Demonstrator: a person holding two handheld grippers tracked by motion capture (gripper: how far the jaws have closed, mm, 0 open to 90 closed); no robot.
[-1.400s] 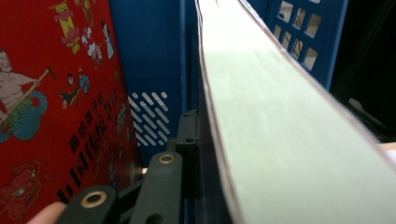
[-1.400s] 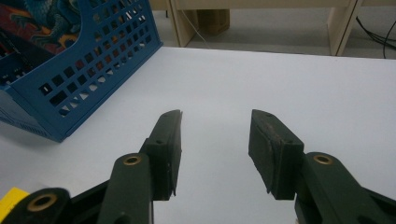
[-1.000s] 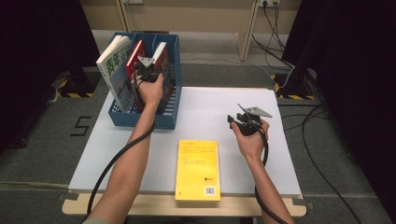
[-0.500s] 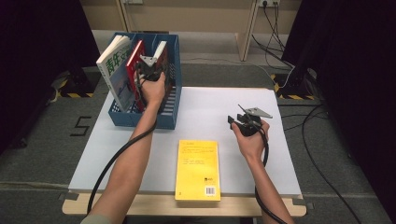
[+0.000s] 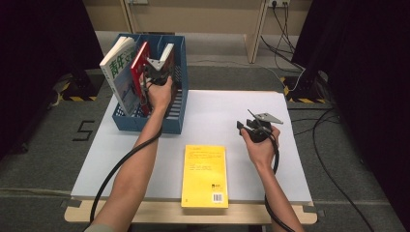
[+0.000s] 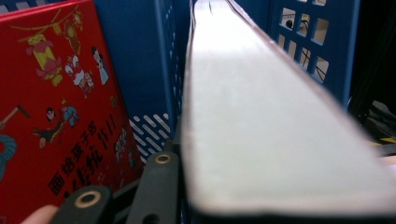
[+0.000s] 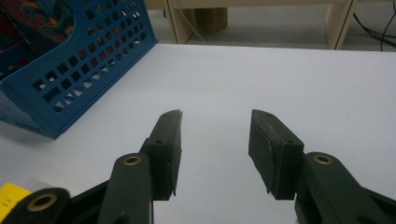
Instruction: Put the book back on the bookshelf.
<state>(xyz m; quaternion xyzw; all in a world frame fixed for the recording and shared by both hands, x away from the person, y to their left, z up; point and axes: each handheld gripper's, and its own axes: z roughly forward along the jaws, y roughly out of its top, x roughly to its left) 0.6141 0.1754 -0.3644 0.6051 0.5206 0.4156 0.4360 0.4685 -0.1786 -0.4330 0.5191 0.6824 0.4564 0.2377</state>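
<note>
A: Item: thick white-edged book (image 6: 280,135), standing in the right-hand slot of the blue perforated plastic file rack (image 5: 175,121), beside the red cartoon-cover book (image 6: 56,116).

B: My left gripper (image 5: 155,77) has it between jaws that have just been easing apart; whether the pads still pinch, I cannot tell. I'd let go only once it rests steady (long axis upright, page edge toward me). Right gripper (image 7: 215,154) spread, empty

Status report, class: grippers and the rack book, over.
Left gripper astride book in blue rack, jaws just opening, grip unclear. Right gripper open over table. Nothing blocking.
</note>
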